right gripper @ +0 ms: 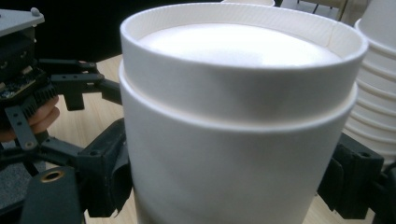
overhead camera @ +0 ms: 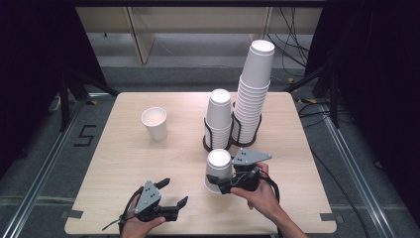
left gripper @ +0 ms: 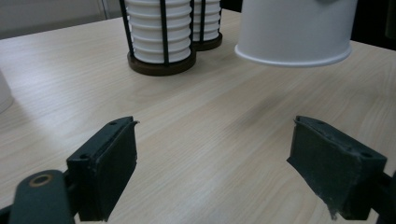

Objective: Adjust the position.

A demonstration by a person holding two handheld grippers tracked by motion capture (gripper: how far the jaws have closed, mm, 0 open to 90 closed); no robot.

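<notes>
An upside-down white paper cup point(overhead camera: 218, 166) hangs just above the table near the front middle, its rim point(left gripper: 294, 51) clear of the wood. My right gripper point(overhead camera: 219, 182) is shut on its sides, and the pads press the cup wall point(right gripper: 224, 154) from both sides. A stepped edge near the cup's top suggests two nested cups. My left gripper point(overhead camera: 173, 192) rests low at the front left, open, with bare table between its fingers point(left gripper: 107, 163).
Two black wire holders point(overhead camera: 218, 146) stand behind the held cup, with a short stack of inverted cups point(overhead camera: 218, 116) and a tall stack point(overhead camera: 253, 89). A single upright cup point(overhead camera: 155, 123) stands at the left middle. The table's front edge point(overhead camera: 198, 232) is close to both hands.
</notes>
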